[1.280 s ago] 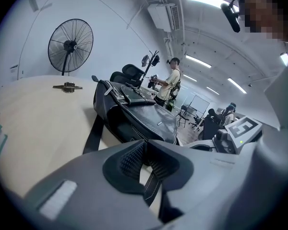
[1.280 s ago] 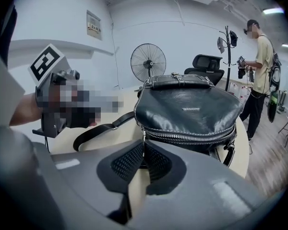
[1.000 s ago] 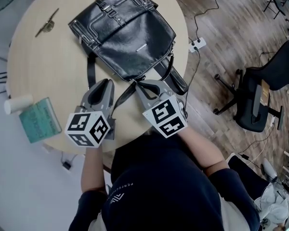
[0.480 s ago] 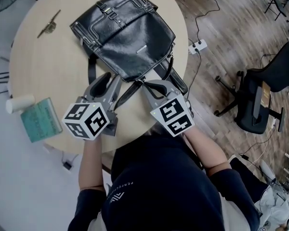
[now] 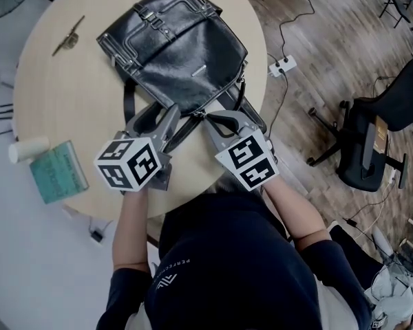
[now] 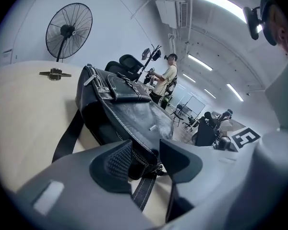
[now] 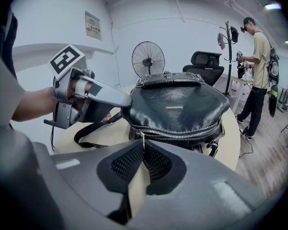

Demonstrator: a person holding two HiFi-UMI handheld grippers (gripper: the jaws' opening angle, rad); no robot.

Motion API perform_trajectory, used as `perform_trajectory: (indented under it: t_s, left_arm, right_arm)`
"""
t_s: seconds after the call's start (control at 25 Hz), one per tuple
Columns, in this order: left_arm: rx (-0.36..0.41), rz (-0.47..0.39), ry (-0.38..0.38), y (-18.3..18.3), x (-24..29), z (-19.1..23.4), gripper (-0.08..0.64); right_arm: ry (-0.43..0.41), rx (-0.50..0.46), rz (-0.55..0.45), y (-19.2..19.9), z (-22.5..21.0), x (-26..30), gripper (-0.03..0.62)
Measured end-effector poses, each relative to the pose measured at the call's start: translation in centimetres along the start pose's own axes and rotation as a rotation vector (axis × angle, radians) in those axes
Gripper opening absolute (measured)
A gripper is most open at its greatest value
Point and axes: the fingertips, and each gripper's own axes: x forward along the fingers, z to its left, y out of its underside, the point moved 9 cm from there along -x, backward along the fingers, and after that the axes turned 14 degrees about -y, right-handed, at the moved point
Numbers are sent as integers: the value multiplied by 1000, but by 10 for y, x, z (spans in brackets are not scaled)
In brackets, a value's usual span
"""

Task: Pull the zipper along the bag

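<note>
Two jaws of our left gripper (image 6: 144, 158), just opened wide, straddle the near corner of the bag (image 5: 182, 47); our right gripper (image 7: 143, 146) pinches the zipper pull (image 7: 142, 137), mostly hidden between its jaws.

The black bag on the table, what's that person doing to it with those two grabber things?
A person holds a gripper in each hand at the near end of the black bag, which lies on the round table. The right gripper is pinched shut on the zipper pull at one end of the zip. The left gripper has just been opening its jaws. They stand apart around the bag's corner without pressing on it.
</note>
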Motion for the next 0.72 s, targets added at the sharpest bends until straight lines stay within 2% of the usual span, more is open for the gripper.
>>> perform_trajectory:
  t_s: [0.28, 0.72]
  left_arm:
    - [0, -1, -12, 0, 0, 0, 189]
    - [-1, -6, -34, 1, -2, -1, 173]
  right_arm:
    - [0, -10, 14, -1, -11, -5, 15]
    - [-49, -3, 27, -2, -16, -3, 15]
